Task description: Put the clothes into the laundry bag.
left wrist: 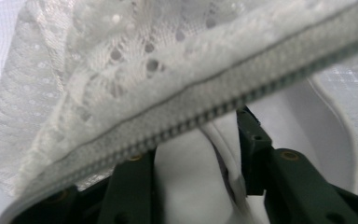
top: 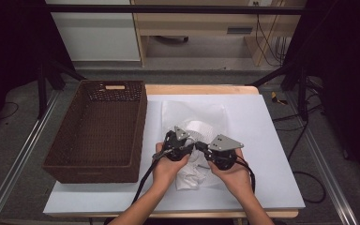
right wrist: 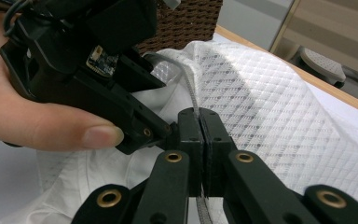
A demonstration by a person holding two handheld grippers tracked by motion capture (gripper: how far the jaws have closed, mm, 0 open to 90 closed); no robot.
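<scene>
While the right tongs pinch the mesh bag's zipper, the left tongs stand partly open around fabric.

A white mesh laundry bag lies crumpled on the worktop, just right of a brown basket. Its fabric is quilted in a diamond pattern, with a lacy part, and a grey zipper runs along its raised edge.
</scene>
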